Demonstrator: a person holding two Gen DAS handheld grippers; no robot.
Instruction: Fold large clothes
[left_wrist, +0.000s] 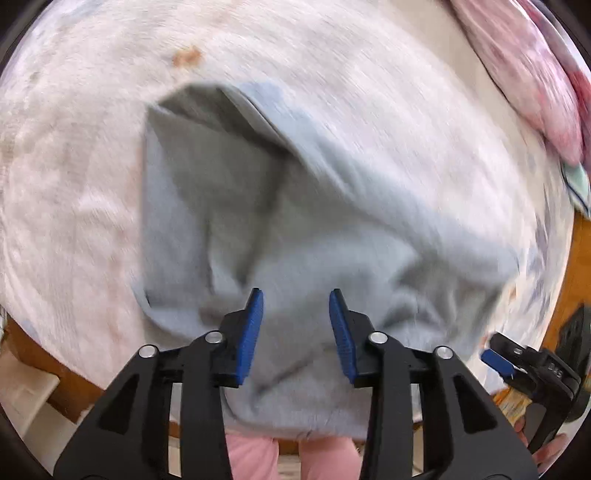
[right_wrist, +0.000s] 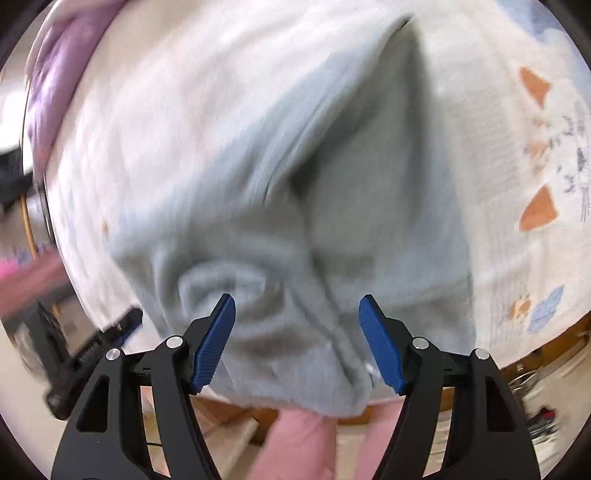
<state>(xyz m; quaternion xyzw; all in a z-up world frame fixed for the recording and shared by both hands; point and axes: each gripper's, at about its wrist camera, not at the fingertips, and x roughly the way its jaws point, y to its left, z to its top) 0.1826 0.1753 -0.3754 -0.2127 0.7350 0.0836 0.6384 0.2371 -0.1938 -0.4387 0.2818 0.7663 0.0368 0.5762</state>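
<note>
While both claws hang released, left claw (left_wrist: 295, 332) and right claw (right_wrist: 297, 339), the garment (left_wrist: 295, 206) spreads toward 12 o'clock.

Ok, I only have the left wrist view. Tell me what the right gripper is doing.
Observer: The right gripper has its jaws open over the grey garment, gripping nothing.
Operator: Give me what lies near its jaws.
Observer: A bunched swirl of cloth sits by its left finger.
Operator: Now describe the sheet on that side.
Observer: Orange triangles are printed on the sheet, right of the garment.
</note>
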